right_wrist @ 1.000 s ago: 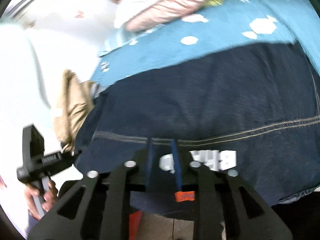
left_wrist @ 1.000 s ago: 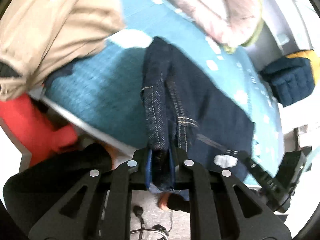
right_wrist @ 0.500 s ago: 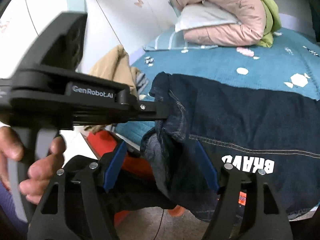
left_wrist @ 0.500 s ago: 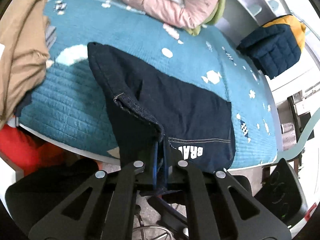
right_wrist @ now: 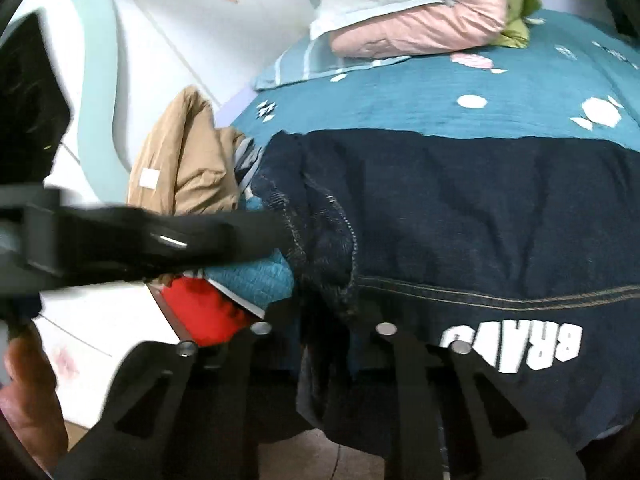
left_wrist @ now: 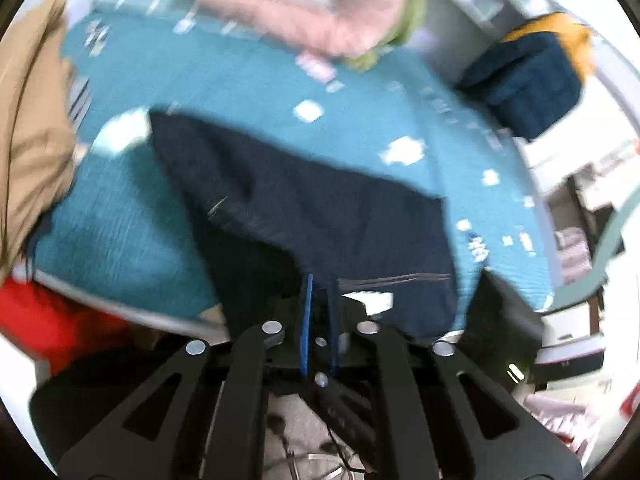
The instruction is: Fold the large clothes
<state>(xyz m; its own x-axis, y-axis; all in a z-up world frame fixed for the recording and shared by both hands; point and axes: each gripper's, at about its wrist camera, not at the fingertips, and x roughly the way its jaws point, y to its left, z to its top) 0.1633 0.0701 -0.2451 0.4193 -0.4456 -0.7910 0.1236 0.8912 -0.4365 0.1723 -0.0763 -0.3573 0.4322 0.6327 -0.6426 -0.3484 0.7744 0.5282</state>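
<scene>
A dark navy denim garment [right_wrist: 480, 216] with white lettering [right_wrist: 516, 344] lies across the teal bedspread [right_wrist: 420, 112] and hangs over the bed's near edge; it also shows, blurred, in the left wrist view [left_wrist: 312, 208]. My left gripper [left_wrist: 319, 280] has its blue pads nearly together at the garment's near edge; whether cloth is pinched is unclear. My right gripper [right_wrist: 324, 320] is closed on a bunched seamed fold of the denim. The left tool [right_wrist: 132, 240] reaches that same fold from the left.
A tan garment [right_wrist: 184, 168] is heaped at the bed's left edge. Pink and green bedding with a pillow [right_wrist: 420, 12] sits at the far end. A navy and yellow jacket [left_wrist: 528, 72] lies at the right. A red object [right_wrist: 200, 308] is below the bed edge.
My right gripper has gone from wide open around the bunched denim to closed on it. The left gripper's view is now blurred and lower, with less cloth between its pads.
</scene>
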